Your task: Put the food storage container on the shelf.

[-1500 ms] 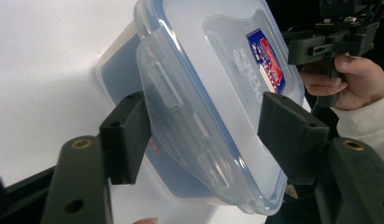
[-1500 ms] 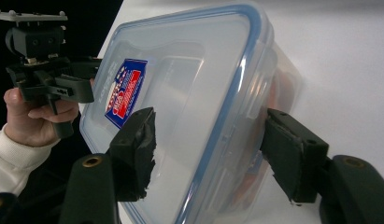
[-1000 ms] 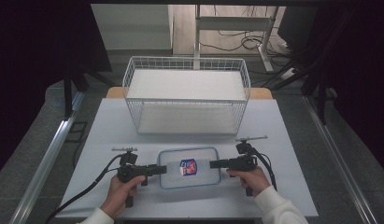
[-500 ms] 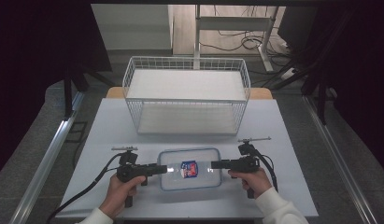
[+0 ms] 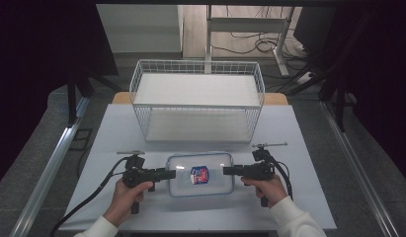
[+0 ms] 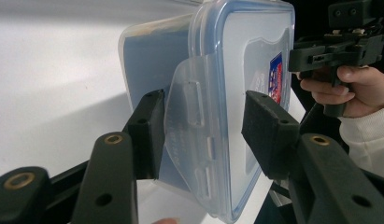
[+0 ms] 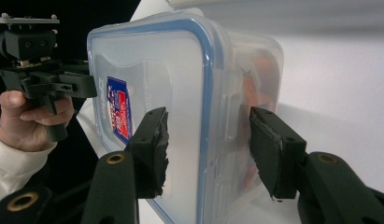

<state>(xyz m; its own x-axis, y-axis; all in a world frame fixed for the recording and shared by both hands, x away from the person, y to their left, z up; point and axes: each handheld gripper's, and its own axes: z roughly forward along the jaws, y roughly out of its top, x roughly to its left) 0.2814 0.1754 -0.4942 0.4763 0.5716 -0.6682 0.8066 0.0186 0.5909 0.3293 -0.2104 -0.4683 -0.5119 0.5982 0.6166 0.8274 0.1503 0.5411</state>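
A clear plastic container (image 5: 200, 174) with a blue-rimmed lid lies flat on the white surface (image 5: 309, 197), near the front edge and midway between the person's two hands. A small red and blue label (image 5: 199, 175) sits on the middle of its lid. Beyond it, toward the far side of the surface, stands a white wire basket (image 5: 197, 101), well apart from the container.

The left gripper (image 5: 167, 173) comes in level from the left and meets the container's left end. In the left gripper view its jaws have just been closing and now straddle that end, one pad (image 6: 150, 133) lying against the side under the hinged lid flap (image 6: 189, 121), the other pad (image 6: 266, 133) over the lid; that second pad appears to leave a sliver of space to the lid, though the angle makes this hard to judge. The left hand (image 5: 125, 195) wraps the handle nearer the front edge.

The right gripper (image 5: 229, 171) reaches level from the right to the container's right end. In the right gripper view its jaws stand spread on either side of that end, one pad (image 7: 152, 149) over the lid and the other pad (image 7: 273, 149) beside the body, each with a visible gap to the plastic. The right hand (image 5: 264, 186) grips its handle, with a white sleeve (image 5: 294, 219) behind it
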